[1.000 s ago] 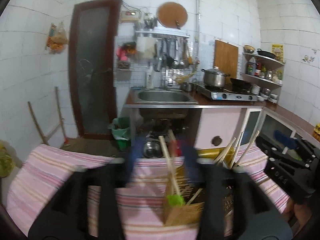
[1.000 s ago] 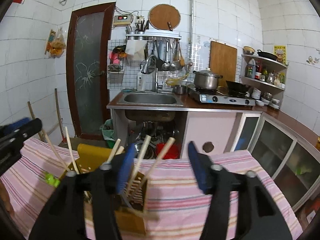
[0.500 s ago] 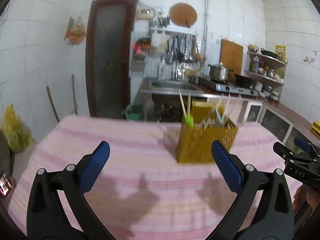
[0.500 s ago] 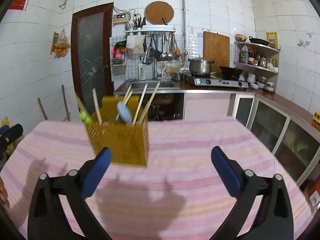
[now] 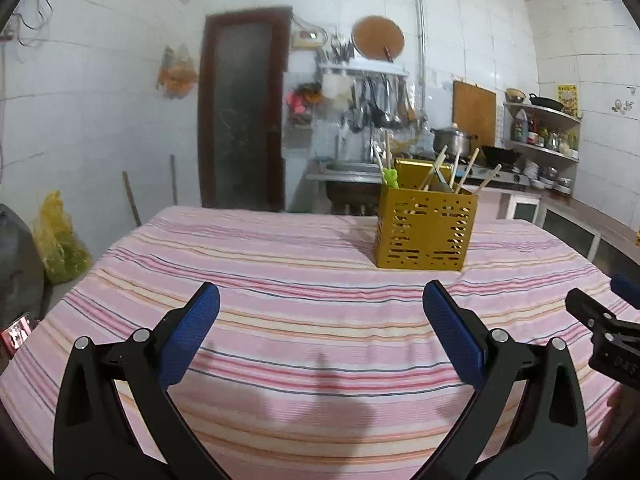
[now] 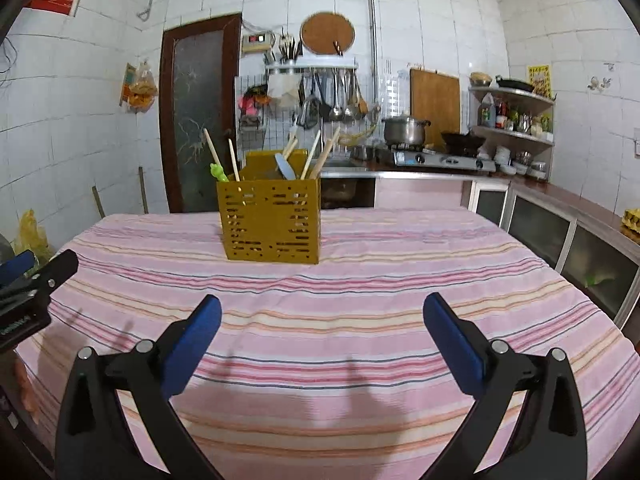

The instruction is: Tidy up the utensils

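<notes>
Yellow utensil caddy (image 6: 272, 222), spatula (image 6: 285, 166) perhaps clearer from right

Utensil holder (image 6: 272, 222) on table (image 6: 360, 320), chopsticks (image 6: 312, 156) inside; counter (image 6: 440, 174) behind.

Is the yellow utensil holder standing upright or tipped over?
Upright: the yellow utensil holder sits flat on the striped tablecloth, chopsticks poking up from it.

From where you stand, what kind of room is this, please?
Most likely a home kitchen: a sink and a gas stove with a pot stand behind the cloth-covered table, ladles hanging above.
</notes>
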{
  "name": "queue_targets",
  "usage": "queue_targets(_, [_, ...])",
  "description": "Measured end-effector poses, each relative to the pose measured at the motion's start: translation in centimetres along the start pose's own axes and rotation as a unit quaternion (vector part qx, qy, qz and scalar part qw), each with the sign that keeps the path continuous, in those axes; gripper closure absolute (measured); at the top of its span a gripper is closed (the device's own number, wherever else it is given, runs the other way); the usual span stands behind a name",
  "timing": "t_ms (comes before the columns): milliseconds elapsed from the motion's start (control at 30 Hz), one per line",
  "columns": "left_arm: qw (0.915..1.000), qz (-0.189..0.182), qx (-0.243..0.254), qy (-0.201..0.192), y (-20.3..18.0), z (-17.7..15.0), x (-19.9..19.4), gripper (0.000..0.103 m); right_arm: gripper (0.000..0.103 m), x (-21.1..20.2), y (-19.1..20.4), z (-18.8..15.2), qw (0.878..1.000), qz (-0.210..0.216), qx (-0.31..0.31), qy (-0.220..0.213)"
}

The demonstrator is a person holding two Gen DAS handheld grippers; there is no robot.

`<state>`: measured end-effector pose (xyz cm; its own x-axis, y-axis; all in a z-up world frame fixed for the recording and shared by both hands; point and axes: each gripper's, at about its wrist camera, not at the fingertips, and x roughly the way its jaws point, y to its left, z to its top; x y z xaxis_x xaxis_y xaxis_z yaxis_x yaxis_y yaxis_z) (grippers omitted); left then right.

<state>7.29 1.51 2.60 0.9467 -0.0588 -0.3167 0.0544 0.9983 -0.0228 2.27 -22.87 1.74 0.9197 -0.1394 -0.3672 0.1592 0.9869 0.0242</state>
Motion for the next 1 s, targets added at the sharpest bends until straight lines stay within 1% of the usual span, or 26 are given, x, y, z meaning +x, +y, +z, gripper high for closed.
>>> queue_targets(100, [0.9996, 0.011, -0.003, -0.026, 0.1, -0.8, -0.7, 0.005, 0.004, -0.4, 0.4, -0.8, 1.0, 0.005, -0.002, -0.008])
queue_targets(267, [0.9994, 0.01, 0.008, -0.031, 0.0, -1.7, -0.9, 0.005, 0.004, -0.4, 0.1, -1.5, 1.0, 0.0, 0.004, -0.015])
queue_targets(467, [0.9989, 0.007, 0.012, -0.046, 0.0, -1.9, -1.6, 0.005, 0.004, -0.9, -0.2, -1.8, 0.999, -0.009, 0.011, -0.03])
queue_targets(633, [0.9988, -0.011, 0.016, -0.045, -0.2, -2.0, -1.8, 0.005, 0.004, -1.4, 0.0, -2.0, 0.999, -0.018, 0.004, -0.041])
queue_targets(800, [0.9992, -0.027, 0.017, -0.024, -0.3, -2.1, -1.3, 0.005, 0.004, -1.8, 0.1, -1.9, 0.999, -0.02, 0.0, -0.05])
queue_targets(1000, [0.9992, -0.028, 0.013, -0.027, -0.3, -2.1, -1.4, 0.005, 0.004, -1.6, 0.0, -1.9, 0.999, -0.02, 0.0, -0.045])
